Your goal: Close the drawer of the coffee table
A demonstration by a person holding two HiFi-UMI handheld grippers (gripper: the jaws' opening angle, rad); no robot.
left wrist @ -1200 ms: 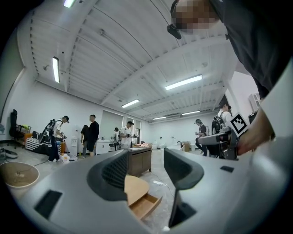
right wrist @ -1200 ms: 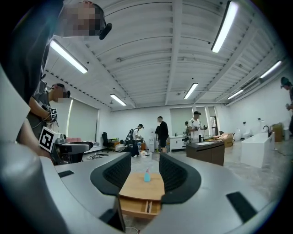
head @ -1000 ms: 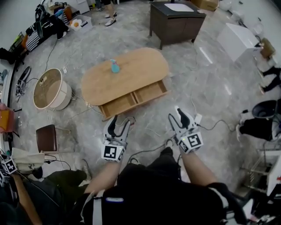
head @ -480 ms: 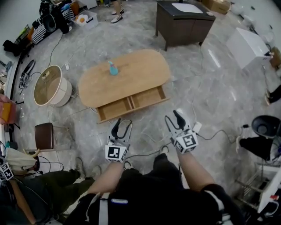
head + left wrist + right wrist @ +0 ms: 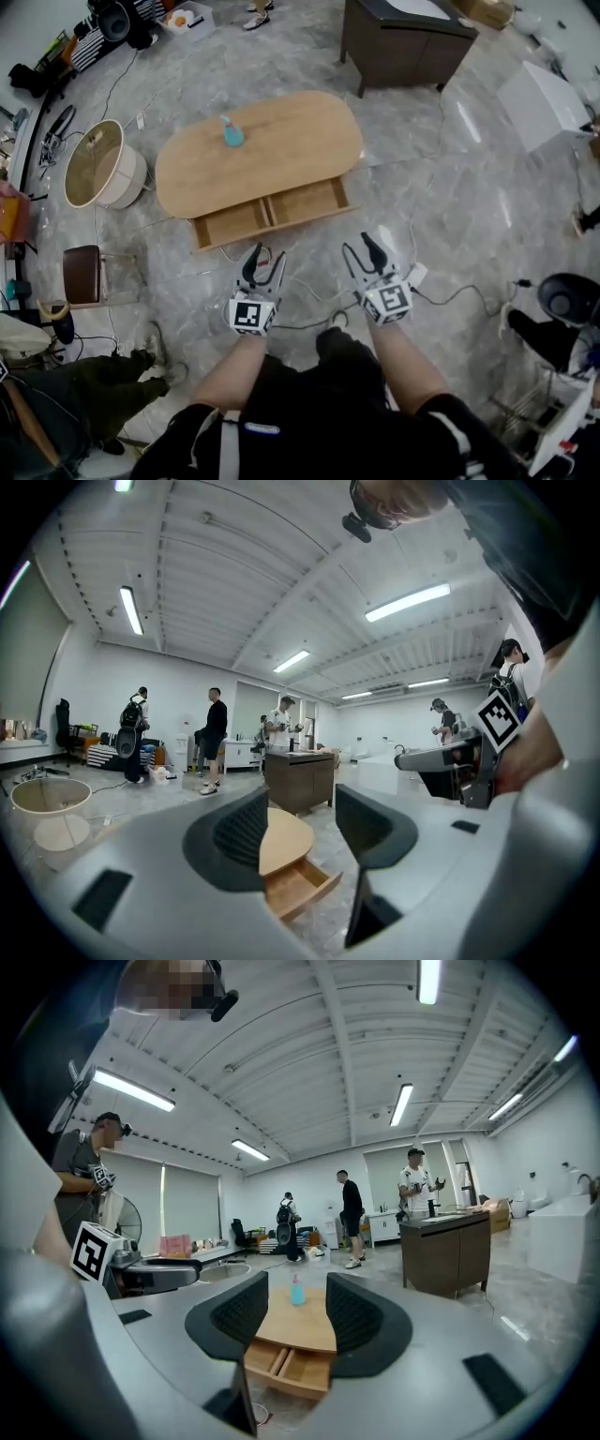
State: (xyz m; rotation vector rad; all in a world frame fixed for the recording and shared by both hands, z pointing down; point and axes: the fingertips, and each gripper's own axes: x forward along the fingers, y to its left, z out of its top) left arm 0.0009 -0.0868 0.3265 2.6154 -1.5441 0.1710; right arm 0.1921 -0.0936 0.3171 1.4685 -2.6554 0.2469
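While the drawer (image 5: 305,201) stands pulled out from the near side of the oval coffee table (image 5: 281,150), you hold the left gripper (image 5: 263,264) and the right gripper (image 5: 367,253) side by side near its front, each with jaws parted and nothing between them. Both point at the drawer front, likely so you can push it in evenly. The blue bottle (image 5: 231,133) stands far left on the tabletop, clear of that push.

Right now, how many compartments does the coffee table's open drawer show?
2. The left compartment and right compartment sit side by side in the drawer, split by a divider; their back parts under the tabletop may be hidden.
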